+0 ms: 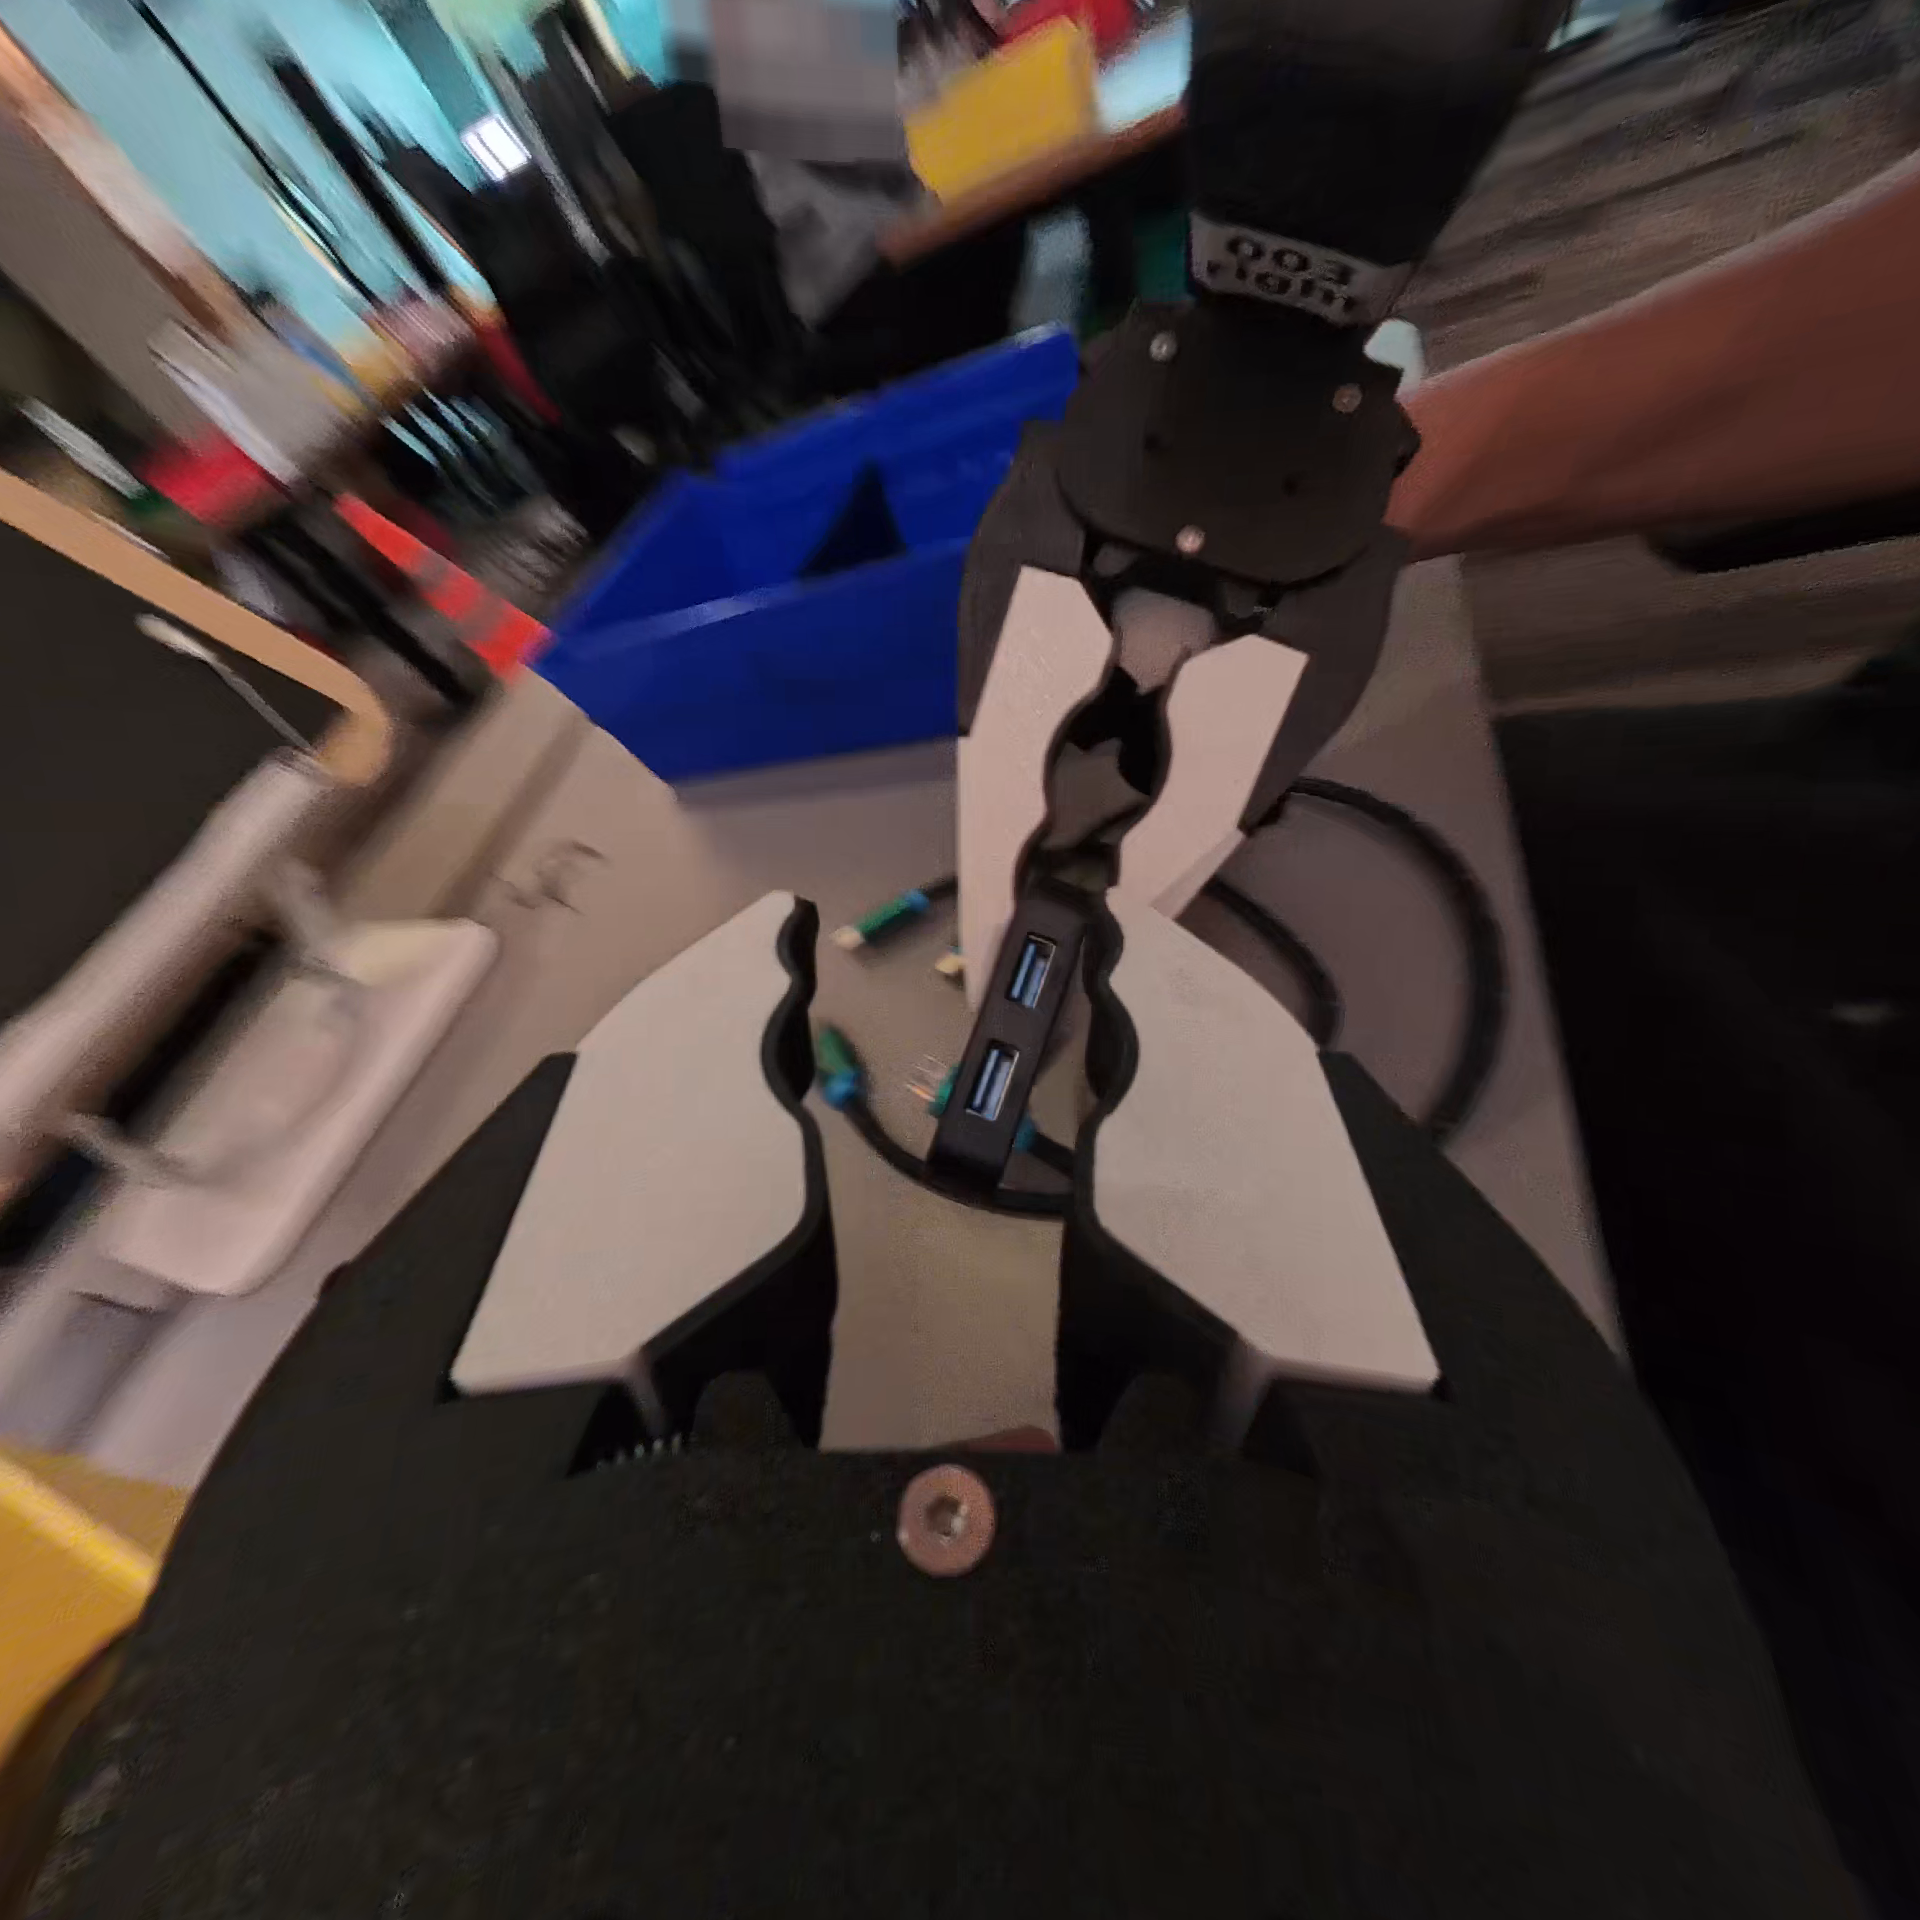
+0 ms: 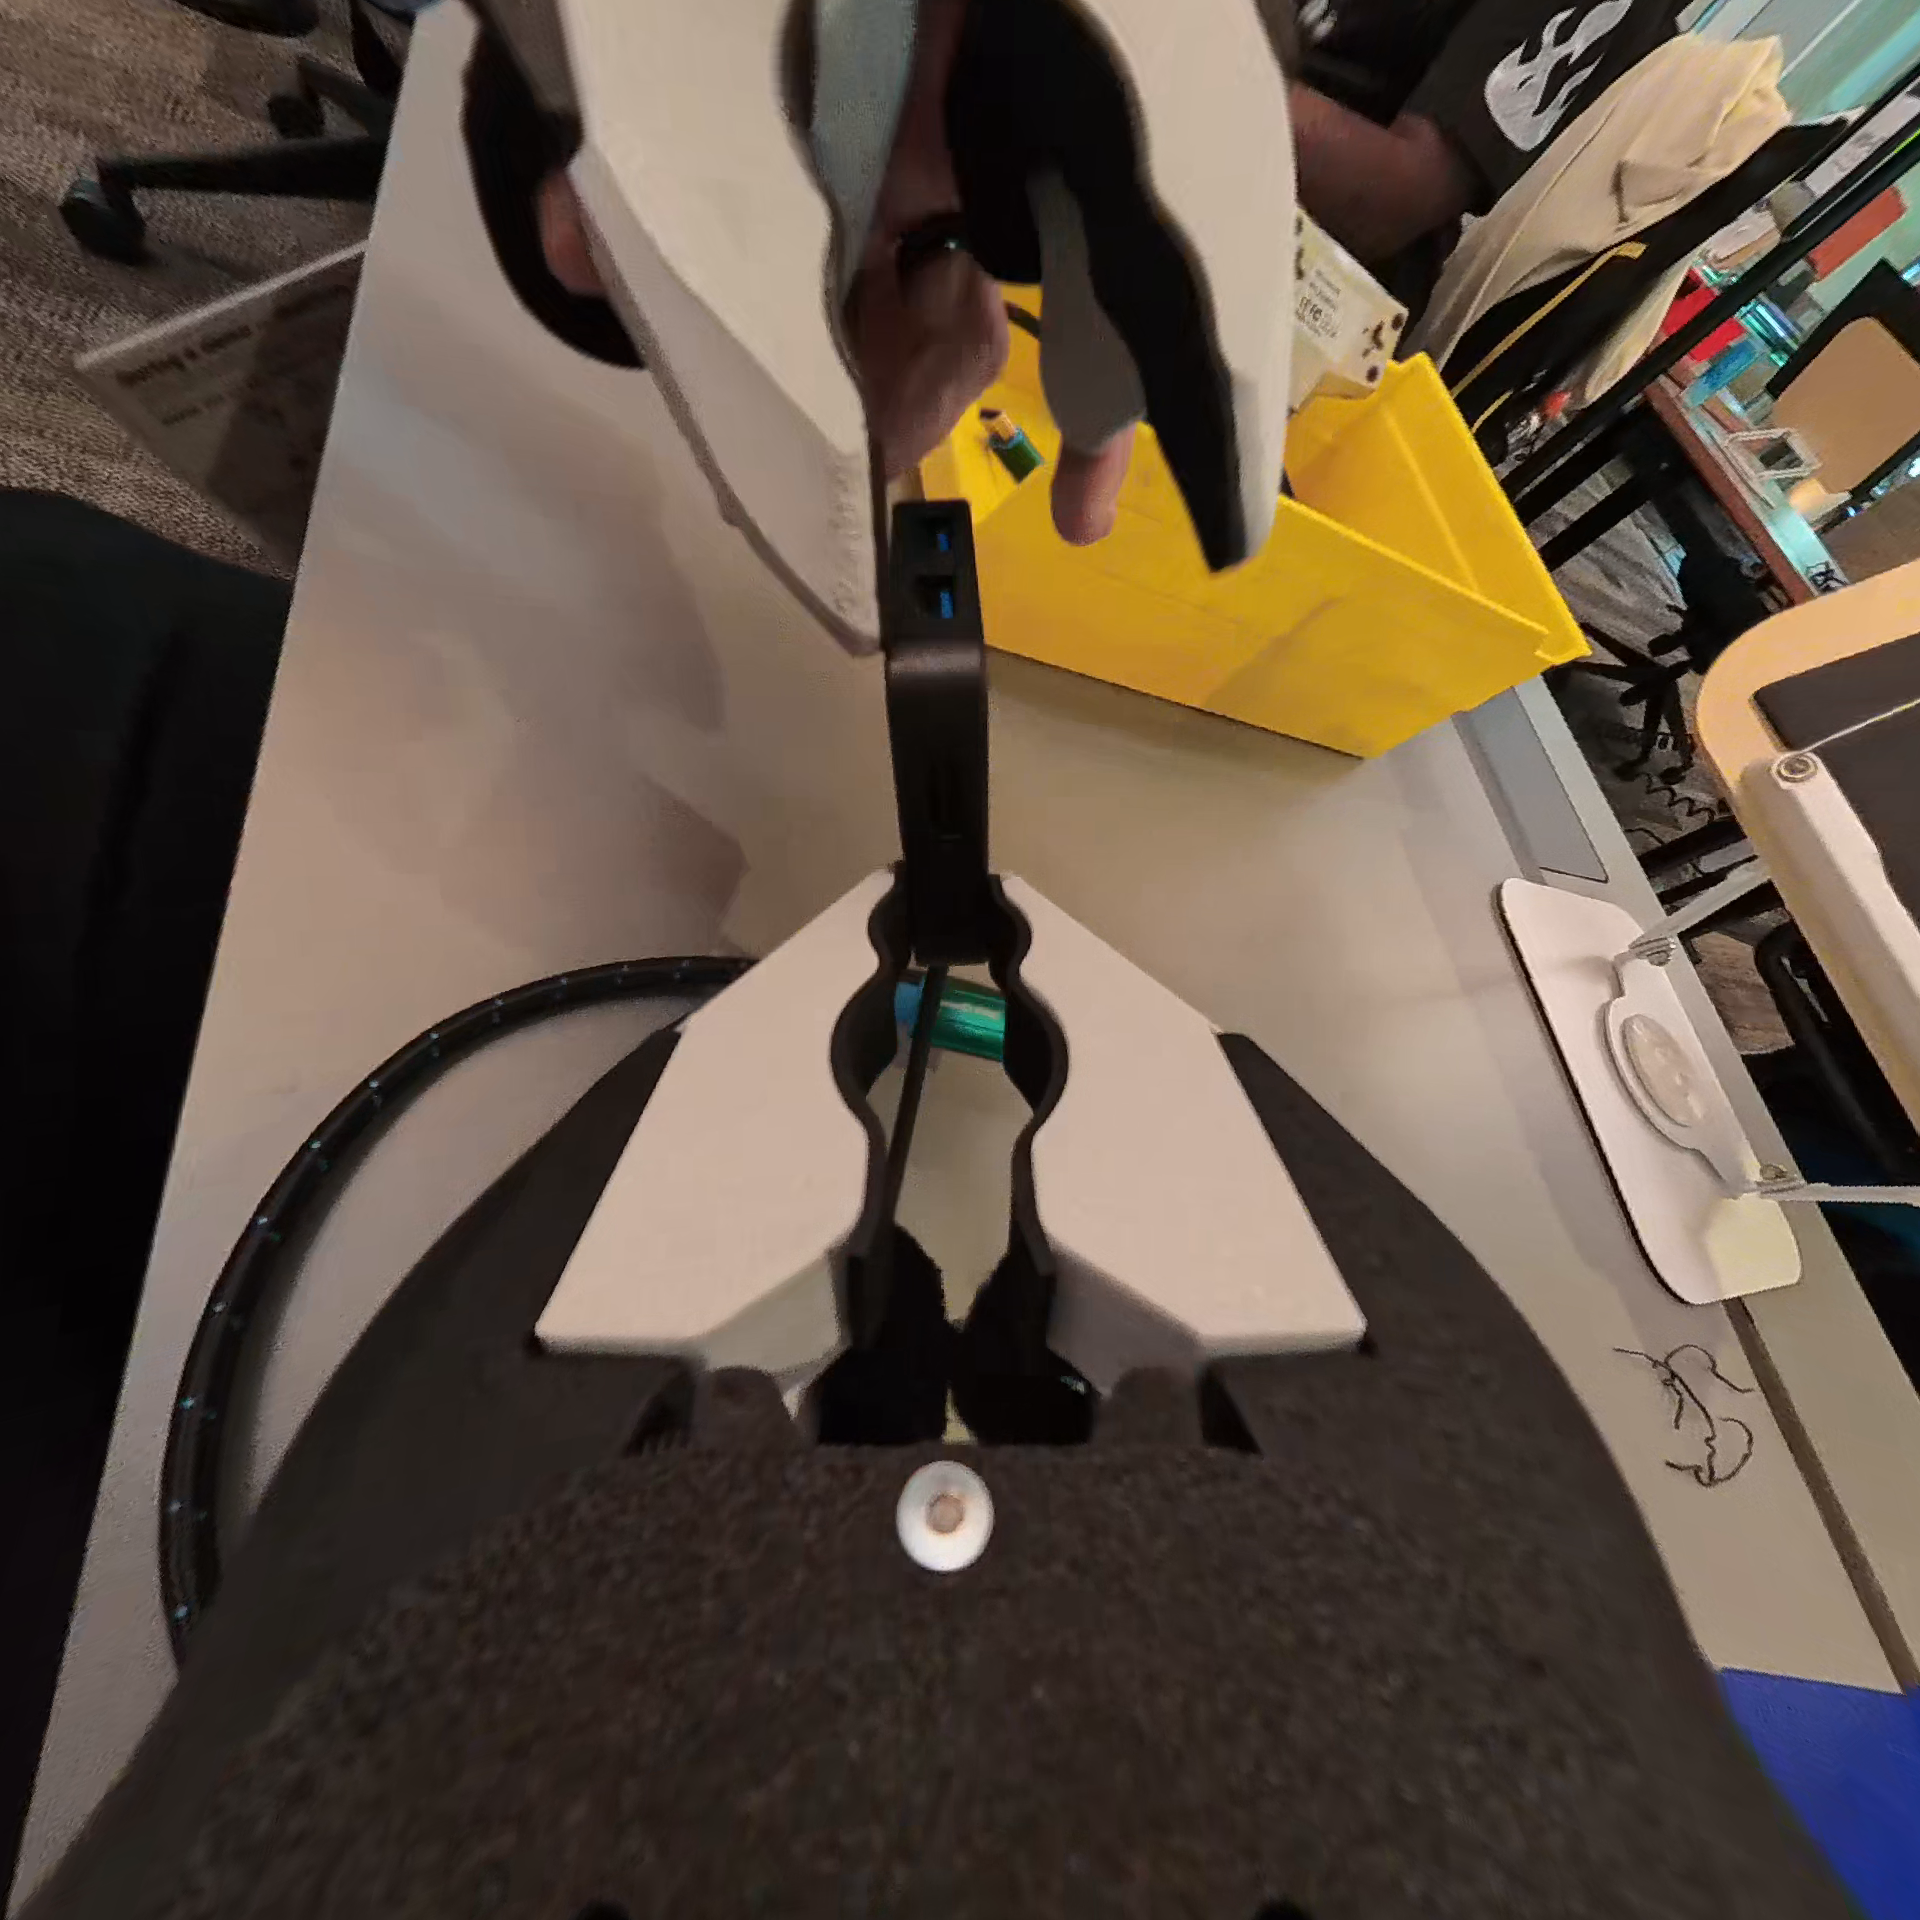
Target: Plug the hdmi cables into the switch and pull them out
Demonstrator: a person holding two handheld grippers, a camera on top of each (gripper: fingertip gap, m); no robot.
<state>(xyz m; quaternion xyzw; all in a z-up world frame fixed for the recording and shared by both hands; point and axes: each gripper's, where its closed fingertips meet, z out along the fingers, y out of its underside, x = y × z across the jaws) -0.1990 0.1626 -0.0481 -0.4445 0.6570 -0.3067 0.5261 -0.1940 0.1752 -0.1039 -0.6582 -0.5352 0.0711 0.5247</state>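
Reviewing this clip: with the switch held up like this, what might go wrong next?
1. The right gripper pinches only one end of the switch, which sticks out unsupported; a push could pivot it or make it slip.
2. The open left gripper has one finger right beside the switch's ports and may knock it.
3. The black cable loops on the table under the right gripper and could snag.

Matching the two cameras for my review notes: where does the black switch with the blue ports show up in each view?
Left wrist view: the switch sits centre, held at its far end by the right claw.
Right wrist view: centre, upright from the right claw, blue ports at top.
Shared landmark: the looped black cable on the table.
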